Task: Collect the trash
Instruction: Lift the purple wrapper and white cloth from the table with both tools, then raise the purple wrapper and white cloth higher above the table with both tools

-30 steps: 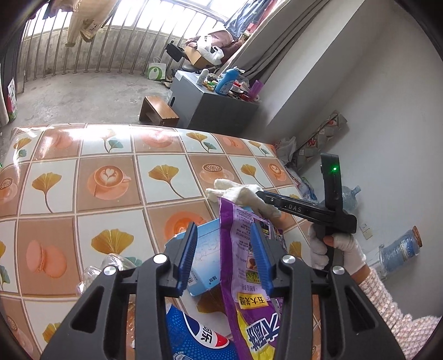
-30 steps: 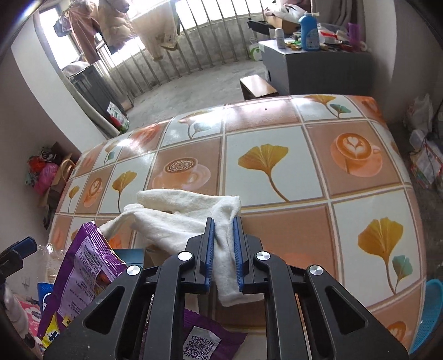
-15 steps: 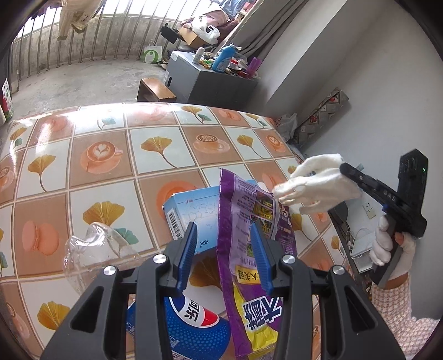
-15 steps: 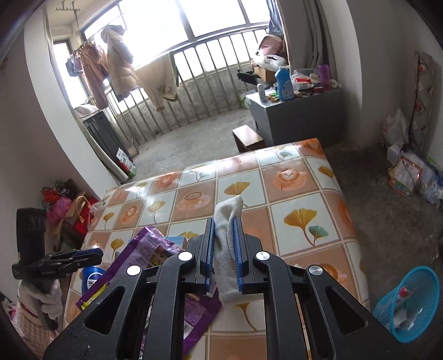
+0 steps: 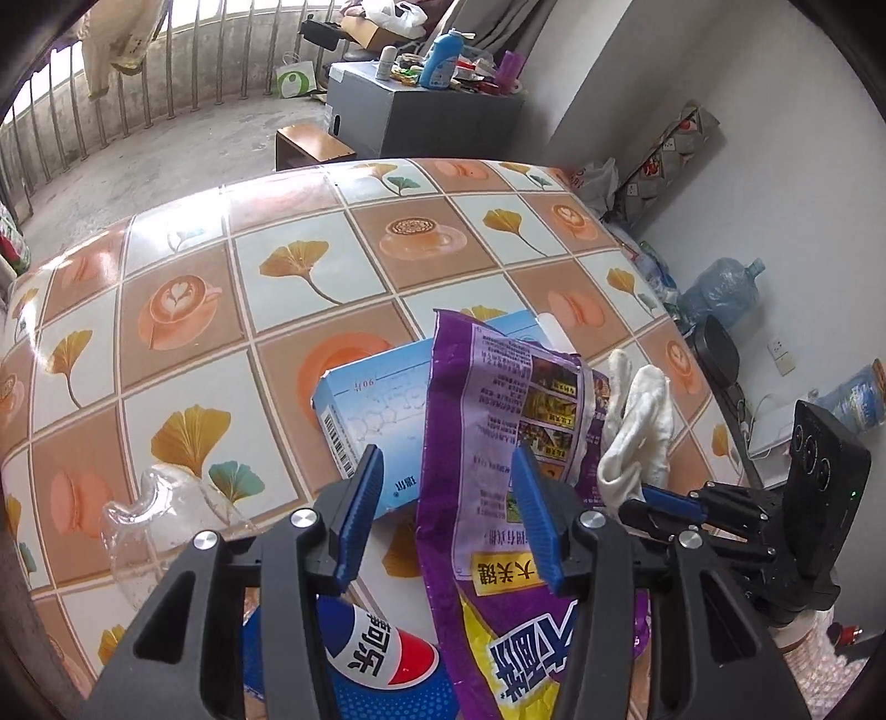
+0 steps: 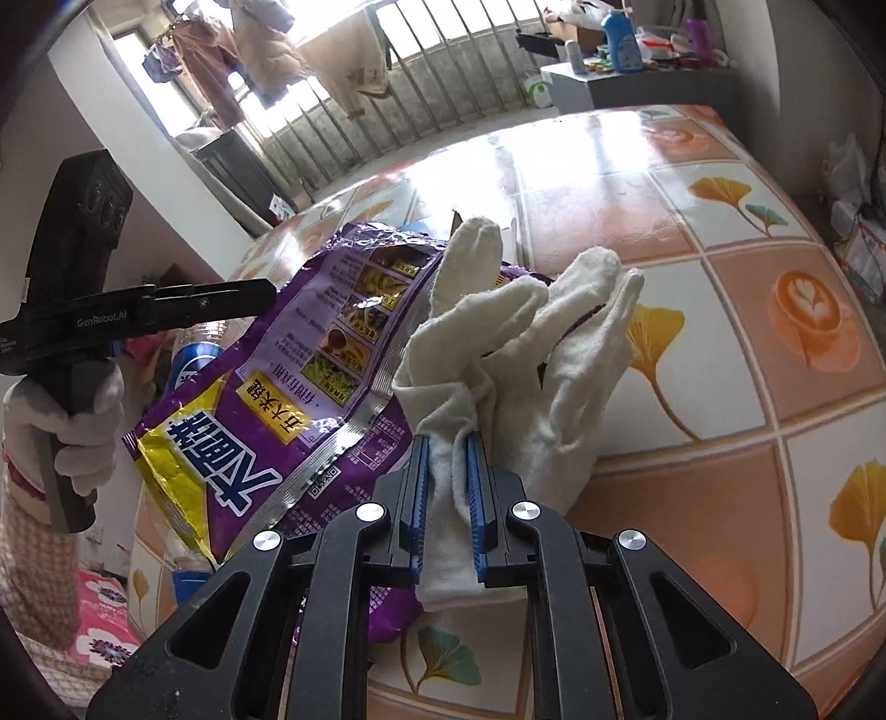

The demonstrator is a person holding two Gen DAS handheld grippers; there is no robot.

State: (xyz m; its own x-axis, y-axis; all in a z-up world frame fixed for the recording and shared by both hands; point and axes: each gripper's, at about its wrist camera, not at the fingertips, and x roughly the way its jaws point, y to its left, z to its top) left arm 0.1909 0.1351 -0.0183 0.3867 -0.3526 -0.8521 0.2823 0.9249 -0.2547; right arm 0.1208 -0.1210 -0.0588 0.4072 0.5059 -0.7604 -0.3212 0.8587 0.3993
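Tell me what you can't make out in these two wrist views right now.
- Blue box, left wrist view: the purple bag covers its right part.
- Pepsi bottle, left wrist view: the left gripper frame hides most of it.
- White glove, right wrist view: the cuff sits behind the right gripper.

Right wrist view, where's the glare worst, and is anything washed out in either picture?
Right wrist view: the window is blown out white, and strong glare whitens the far tablecloth tiles; the white glove keeps its folds. Left wrist view: light is softer, with only a mild sheen on the tablecloth's far left; the purple bag print stays readable. Both views bend straight lines at the edges.
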